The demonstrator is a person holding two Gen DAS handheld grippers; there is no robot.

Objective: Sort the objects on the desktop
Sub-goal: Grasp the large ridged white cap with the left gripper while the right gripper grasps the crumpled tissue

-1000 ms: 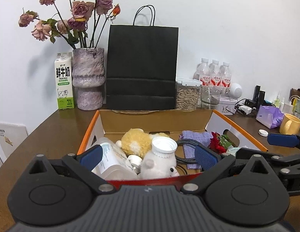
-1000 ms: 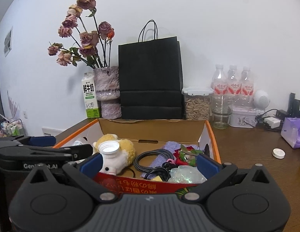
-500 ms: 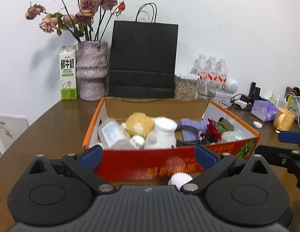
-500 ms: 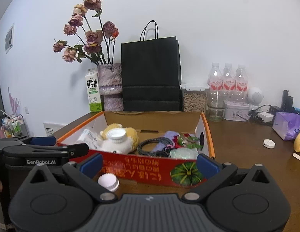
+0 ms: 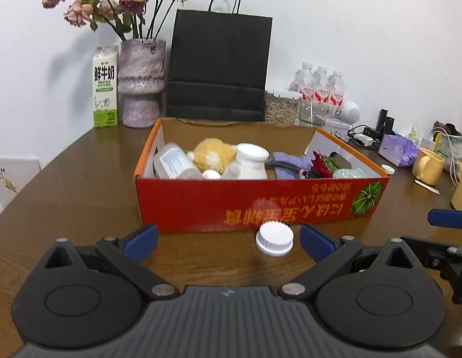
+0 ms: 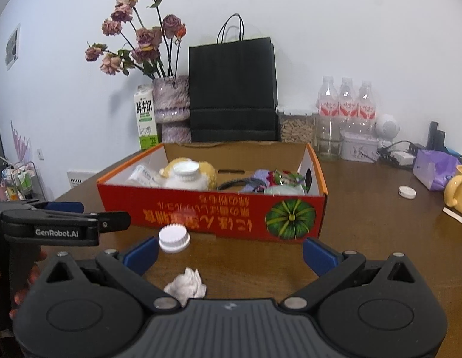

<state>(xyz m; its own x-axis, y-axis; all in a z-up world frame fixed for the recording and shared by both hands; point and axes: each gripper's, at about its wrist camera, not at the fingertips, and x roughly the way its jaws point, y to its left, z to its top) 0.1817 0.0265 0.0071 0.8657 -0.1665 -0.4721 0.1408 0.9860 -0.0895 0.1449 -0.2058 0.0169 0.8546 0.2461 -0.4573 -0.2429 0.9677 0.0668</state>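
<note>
Grippers, left [image 5: 228, 235] and right [image 6: 229, 252], hovered level with jaws apart before the red box [image 5: 260, 203] on the brown table [image 5: 82, 185].

A box [image 5: 260, 203] sits mid-table [image 5: 76, 185], with a cap [image 5: 274, 238] just before its front wall and a paper wad [image 6: 186, 286] nearer still. Behind the box stand a carton [image 5: 105, 86], vase [image 5: 141, 83] and bag [image 5: 219, 65]; bottles [image 5: 320, 89] stand behind it to the right, and a mug [image 5: 426, 166] lies to its right.

box [image 5: 260, 205]: 1 | caps [image 5: 274, 238]: 2 | water bottles [image 6: 345, 101]: 3 | mug [image 5: 427, 165]: 1
</note>
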